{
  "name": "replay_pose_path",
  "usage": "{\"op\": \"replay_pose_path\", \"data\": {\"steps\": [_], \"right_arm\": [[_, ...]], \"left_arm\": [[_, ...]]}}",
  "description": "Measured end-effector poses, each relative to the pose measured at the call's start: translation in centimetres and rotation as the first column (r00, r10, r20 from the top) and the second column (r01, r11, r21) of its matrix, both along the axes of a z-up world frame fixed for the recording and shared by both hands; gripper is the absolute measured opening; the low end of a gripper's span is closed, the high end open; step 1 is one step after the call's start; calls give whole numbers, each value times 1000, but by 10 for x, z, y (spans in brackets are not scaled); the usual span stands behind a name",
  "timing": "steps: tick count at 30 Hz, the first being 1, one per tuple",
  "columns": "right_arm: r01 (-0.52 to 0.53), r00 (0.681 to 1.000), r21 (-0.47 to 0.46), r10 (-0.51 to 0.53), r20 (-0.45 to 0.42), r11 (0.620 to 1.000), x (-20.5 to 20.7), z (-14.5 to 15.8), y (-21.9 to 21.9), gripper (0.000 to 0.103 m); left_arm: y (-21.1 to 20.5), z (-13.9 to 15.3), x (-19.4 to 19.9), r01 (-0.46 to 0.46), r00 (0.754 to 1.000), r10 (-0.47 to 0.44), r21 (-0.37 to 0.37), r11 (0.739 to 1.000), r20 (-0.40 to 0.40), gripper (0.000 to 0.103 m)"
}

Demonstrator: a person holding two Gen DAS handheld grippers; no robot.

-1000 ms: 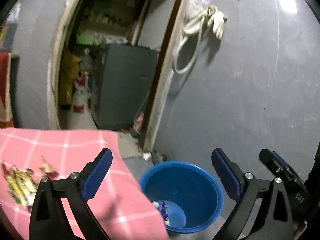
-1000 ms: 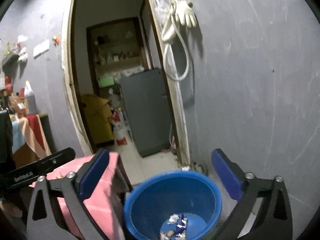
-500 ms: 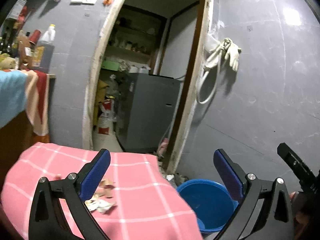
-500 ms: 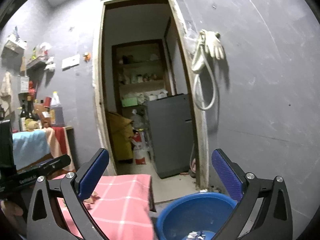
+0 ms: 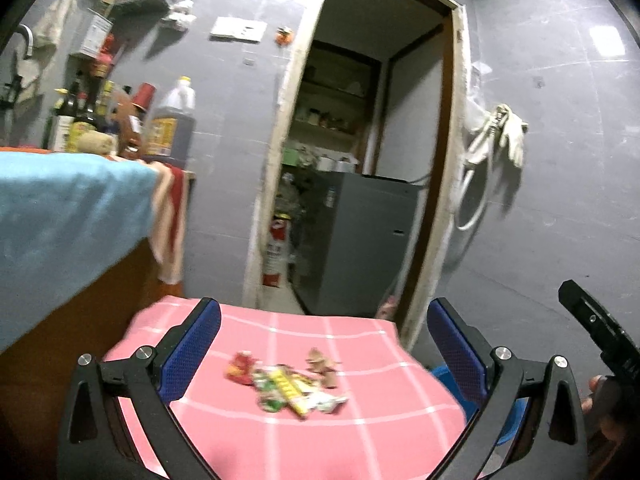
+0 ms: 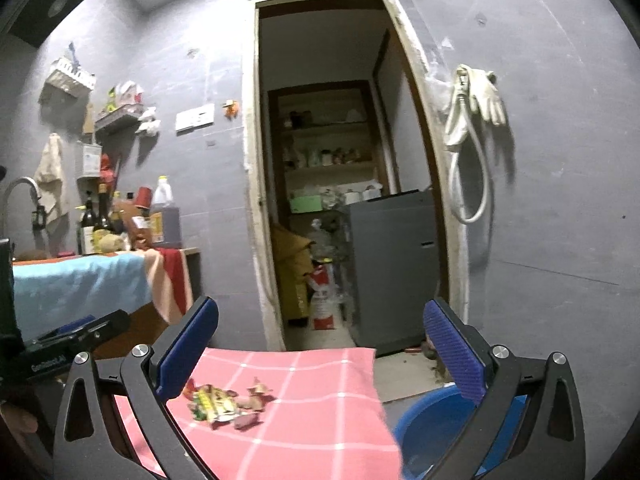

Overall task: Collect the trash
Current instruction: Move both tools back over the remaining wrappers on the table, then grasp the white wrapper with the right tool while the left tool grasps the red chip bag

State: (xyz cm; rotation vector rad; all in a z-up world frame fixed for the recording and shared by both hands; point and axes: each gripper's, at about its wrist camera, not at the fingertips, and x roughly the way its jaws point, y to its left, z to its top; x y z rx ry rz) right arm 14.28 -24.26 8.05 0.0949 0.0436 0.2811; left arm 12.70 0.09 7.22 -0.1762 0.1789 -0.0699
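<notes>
Both cameras are swinging up and left, away from the blue bucket (image 6: 436, 424) that filled the near view a second ago, so the pink checked cloth (image 5: 360, 432) is now spreading across the lower middle of each view. Behind it the grey wall, the open doorway and the grey cabinet (image 6: 392, 264) inside it are rising into frame, with bottles on a towel-draped counter at far left. On the cloth a small heap of wrappers (image 5: 286, 390) is lying, well apart from the bucket, which is sitting low to the right of the cloth's edge. The left gripper (image 5: 320, 344) is hanging spread wide and holding nothing, its opening framing the heap; the right gripper (image 6: 320, 342) is likewise gaping and empty, the heap sitting toward its left finger. This looks like the return for another pickup. Next, one gripper probably needs lowering until its fingers straddle a wrapper, then closing on it.
</notes>
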Motion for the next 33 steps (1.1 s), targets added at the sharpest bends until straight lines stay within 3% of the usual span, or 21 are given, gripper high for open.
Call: {"op": "replay_pose_path", "data": {"steps": [8, 17, 23, 29, 33], "right_arm": [[-74, 997, -48, 73, -17, 996, 2, -8, 40, 103], [-132, 988, -110, 121, -99, 985, 23, -29, 65, 103], [-163, 973, -145, 134, -188, 976, 47, -48, 77, 103], [-221, 937, -178, 157, -312, 959, 77, -69, 90, 103], [-277, 895, -191, 181, -409, 942, 97, -86, 98, 103]], "left_arm": [[33, -13, -13, -76, 997, 76, 31, 997, 0, 101], [57, -38, 2, -101, 990, 103, 28, 994, -93, 101], [66, -55, 24, -109, 980, 120, 73, 991, -160, 101], [70, -75, 55, -97, 955, 128, 127, 987, -266, 101], [79, -90, 78, -92, 932, 123, 104, 990, -341, 101]]}}
